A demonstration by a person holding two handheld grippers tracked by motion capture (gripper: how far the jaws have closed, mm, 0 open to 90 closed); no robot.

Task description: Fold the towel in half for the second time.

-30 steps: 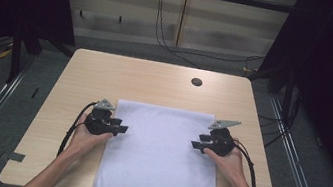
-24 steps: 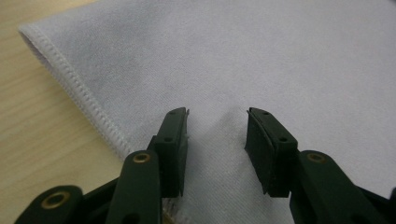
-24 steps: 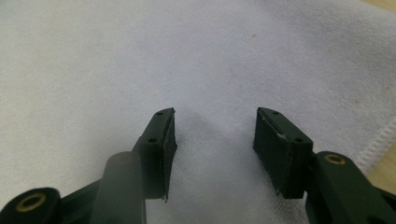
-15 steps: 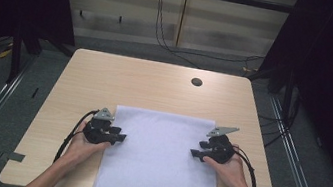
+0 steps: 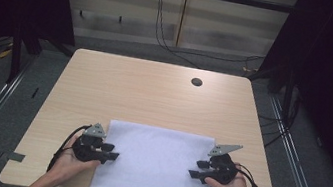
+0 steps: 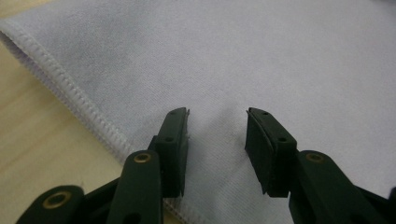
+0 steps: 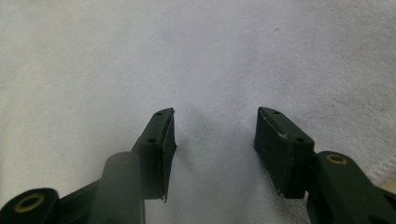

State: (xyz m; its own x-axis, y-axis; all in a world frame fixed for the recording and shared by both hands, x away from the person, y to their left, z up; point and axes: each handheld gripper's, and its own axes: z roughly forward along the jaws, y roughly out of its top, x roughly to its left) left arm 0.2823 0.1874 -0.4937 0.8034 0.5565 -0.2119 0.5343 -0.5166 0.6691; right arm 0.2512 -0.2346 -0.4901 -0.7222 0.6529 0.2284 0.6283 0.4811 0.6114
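A white towel (image 5: pixel 157 168) lies flat on the wooden table (image 5: pixel 144 95), and its near end hangs over the front edge. My left gripper (image 5: pixel 113 152) rests on the towel's left border, pointing inward. In the left gripper view the left gripper (image 6: pixel 217 114) is open over the towel (image 6: pixel 280 56) beside its stitched hem; the jaws have just been opening, with flat cloth between them, not pinched. My right gripper (image 5: pixel 196 169) rests on the right border. The right gripper (image 7: pixel 215 112) is open on the towel (image 7: pixel 187 46), its jaws just closing a little.
A dark round hole (image 5: pixel 196 82) sits in the tabletop at the far right. Bare wood stretches beyond the towel's far edge. Cables (image 5: pixel 165 27) hang behind the table, and dark frames stand on both sides.
Both grippers have moved toward the person's side of the table. The towel has slid with them, so its far edge lies nearer and more cloth hangs over the front.
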